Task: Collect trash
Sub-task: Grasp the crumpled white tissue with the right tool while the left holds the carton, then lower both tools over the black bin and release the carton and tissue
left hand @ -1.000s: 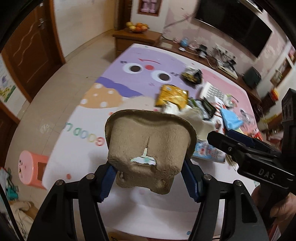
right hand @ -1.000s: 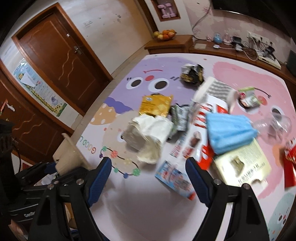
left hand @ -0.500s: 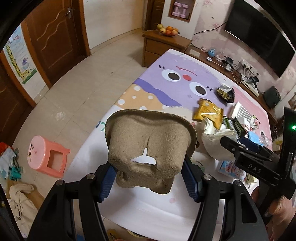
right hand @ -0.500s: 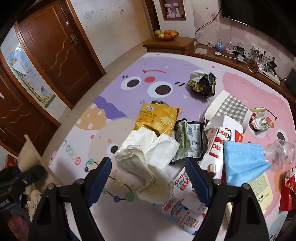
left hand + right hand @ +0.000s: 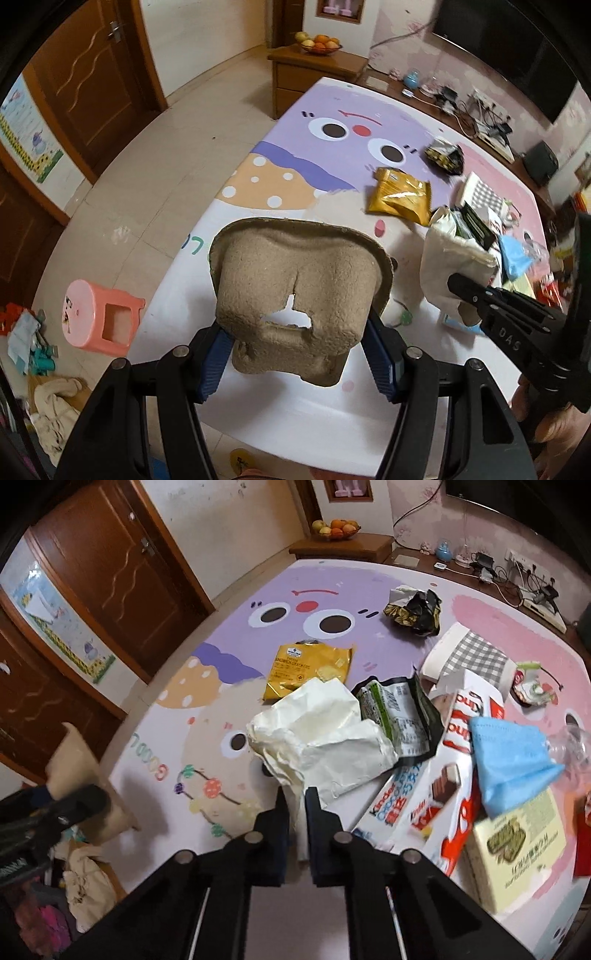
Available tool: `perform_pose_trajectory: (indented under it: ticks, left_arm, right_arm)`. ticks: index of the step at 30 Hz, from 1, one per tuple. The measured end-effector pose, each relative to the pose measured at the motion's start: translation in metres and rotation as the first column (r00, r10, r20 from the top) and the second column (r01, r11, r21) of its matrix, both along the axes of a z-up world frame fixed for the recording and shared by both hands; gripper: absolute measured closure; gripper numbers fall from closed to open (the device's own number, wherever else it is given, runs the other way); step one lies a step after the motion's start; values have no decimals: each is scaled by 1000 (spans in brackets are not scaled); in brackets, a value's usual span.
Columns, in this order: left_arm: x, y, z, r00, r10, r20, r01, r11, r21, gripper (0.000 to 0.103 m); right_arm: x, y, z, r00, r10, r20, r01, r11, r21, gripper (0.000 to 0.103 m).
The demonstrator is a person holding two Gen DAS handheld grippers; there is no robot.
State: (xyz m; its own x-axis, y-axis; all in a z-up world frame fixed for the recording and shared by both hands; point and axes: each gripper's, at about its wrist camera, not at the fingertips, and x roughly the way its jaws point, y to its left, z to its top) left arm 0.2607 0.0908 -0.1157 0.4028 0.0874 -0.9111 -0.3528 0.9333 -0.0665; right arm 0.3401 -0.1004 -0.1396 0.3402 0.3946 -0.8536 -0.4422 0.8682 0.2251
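The jaws of the right gripper (image 5: 295, 805) have just been closing, and now they are pressed together on the near edge of the crumpled white paper (image 5: 317, 731). Half a second ago these jaws were wide apart with the paper lying between them; now only a thin fold of it is seen between the black fingers. In the left wrist view the same paper (image 5: 450, 273) is seen pinched at the tip of the right gripper (image 5: 461, 286), and it seems a little raised from the table (this cannot be told for certain).

The left gripper (image 5: 295, 350) is held partly open, and its blue pads (image 5: 212, 354) are clamped on the sides of a brown pulp cardboard tray (image 5: 299, 295), which is carried upright above the near edge of the table (image 5: 258, 398). This grip is unchanged from the earlier pictures.

The meaning for the task is judged as follows: one piece of trash is already carried by the left side, and a second piece is now secured by the right side. Much is left on the cartoon tablecloth (image 5: 221, 635): a yellow cracker bag (image 5: 306, 672), a black and green wrapper (image 5: 399, 716), a Kinder box (image 5: 436, 794), a blue face mask (image 5: 513, 760) and a dark crumpled bag (image 5: 413, 613). No bin is seen in either view.
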Motion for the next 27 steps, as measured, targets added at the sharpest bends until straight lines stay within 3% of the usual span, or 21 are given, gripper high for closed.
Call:
perform_pose_trajectory:
  ticks: [8, 11, 14, 19, 24, 27]
  left_arm:
    - [-23, -13, 15, 991, -136, -9, 136, 991, 11, 39]
    - [-38, -18, 18, 973, -230, 0, 230, 973, 10, 39]
    - [-54, -22, 19, 947, -323, 5, 323, 947, 9, 39]
    - [-81, -28, 24, 887, -462, 10, 462, 887, -6, 39]
    - [-116, -39, 27, 819, -572, 35, 572, 820, 10, 39]
    - [-138, -51, 17, 774, -633, 12, 633, 774, 1, 39]
  right_arm:
    - [-47, -15, 33, 996, -86, 14, 84, 993, 85, 98]
    - [-77, -20, 45, 988, -148, 46, 143, 985, 100, 98]
    - [-115, -26, 56, 966, -248, 73, 239, 964, 119, 98]
    - [-187, -33, 66, 903, -419, 98, 400, 901, 169, 98]
    - [-261, -33, 58, 834, -545, 84, 522, 829, 200, 98]
    - [-299, -37, 48, 796, -602, 64, 580, 788, 205, 98]
